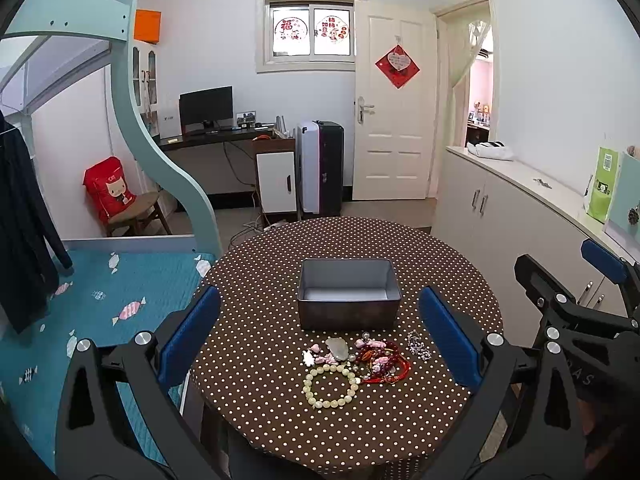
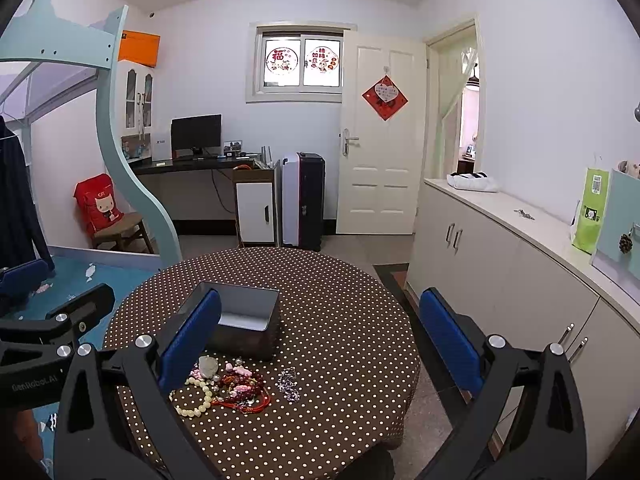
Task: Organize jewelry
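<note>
Below, jewelry pile (image 1: 356,364) between wide-open, empty left hand-held gripper (image 1: 320,336) fingers; right hand-held gripper (image 2: 320,344) likewise.

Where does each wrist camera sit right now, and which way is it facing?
Left wrist: on the left gripper, raised over the near table edge, facing the metal tin and jewelry pile; the right gripper shows at right.
Right wrist: on the right gripper, further right, facing the same way; the left gripper shows at left.
Shared: tin, jewelry, polka-dot tablecloth, white door. Both grippers open, empty.
</note>
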`<state>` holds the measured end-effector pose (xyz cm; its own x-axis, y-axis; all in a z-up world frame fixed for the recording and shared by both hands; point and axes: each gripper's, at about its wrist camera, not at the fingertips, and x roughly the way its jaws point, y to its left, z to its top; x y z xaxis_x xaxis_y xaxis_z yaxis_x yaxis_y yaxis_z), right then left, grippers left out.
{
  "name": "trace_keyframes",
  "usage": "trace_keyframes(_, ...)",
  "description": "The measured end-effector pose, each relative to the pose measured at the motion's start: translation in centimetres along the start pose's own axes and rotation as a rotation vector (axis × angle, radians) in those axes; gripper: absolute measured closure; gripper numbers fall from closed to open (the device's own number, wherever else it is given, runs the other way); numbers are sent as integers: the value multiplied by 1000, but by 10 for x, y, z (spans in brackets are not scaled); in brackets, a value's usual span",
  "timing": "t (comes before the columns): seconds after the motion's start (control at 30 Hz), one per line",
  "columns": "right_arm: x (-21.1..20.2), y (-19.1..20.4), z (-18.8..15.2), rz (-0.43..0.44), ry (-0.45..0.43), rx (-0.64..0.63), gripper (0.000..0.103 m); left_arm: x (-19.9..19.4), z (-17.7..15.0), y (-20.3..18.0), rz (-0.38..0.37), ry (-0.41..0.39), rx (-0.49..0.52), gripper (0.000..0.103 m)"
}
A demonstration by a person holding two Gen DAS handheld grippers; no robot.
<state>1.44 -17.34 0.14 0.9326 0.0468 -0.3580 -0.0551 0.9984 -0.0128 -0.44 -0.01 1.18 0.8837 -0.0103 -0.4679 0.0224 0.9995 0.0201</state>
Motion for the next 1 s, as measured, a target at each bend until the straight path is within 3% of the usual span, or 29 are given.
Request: trace_keyframes(1.0, -6, 0, 0, 10, -1, -3, 7, -2, -2, 3, 2, 0, 0, 5)
